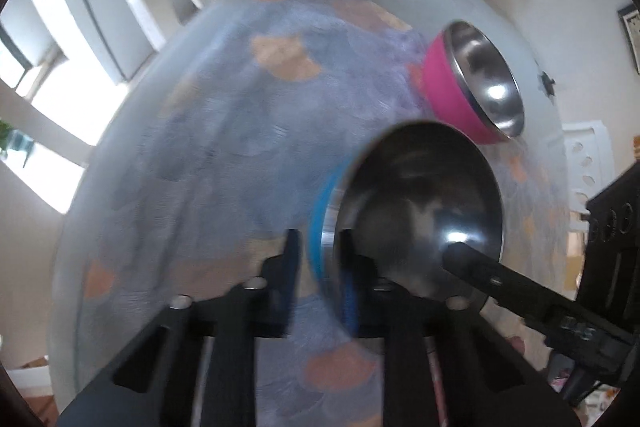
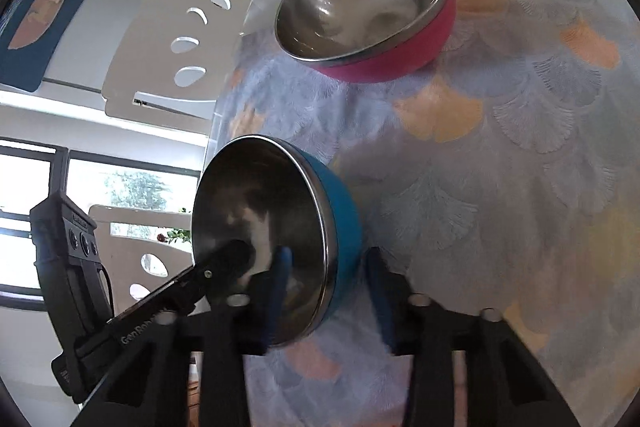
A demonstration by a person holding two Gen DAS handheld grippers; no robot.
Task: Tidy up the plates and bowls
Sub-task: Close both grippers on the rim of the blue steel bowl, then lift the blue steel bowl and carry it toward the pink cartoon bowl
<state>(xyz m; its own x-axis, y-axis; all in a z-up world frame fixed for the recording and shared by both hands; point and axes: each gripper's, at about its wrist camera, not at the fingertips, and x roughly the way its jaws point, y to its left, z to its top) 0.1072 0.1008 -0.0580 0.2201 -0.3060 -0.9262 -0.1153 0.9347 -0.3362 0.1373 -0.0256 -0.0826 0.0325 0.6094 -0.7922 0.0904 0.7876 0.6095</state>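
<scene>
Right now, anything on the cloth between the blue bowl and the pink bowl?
Nothing. In the right wrist view only bare patterned tablecloth lies between the blue bowl and the pink bowl.

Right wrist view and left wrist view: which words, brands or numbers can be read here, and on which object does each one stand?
"GenRob": printed white on the body of the left gripper, right wrist view; the letters after these are hidden.
Small label on the right gripper body, left wrist view: too blurred to read.
Framed picture on the wall, left wrist view: too small to read.
Blue bowl and pink bowl: no text.
</scene>
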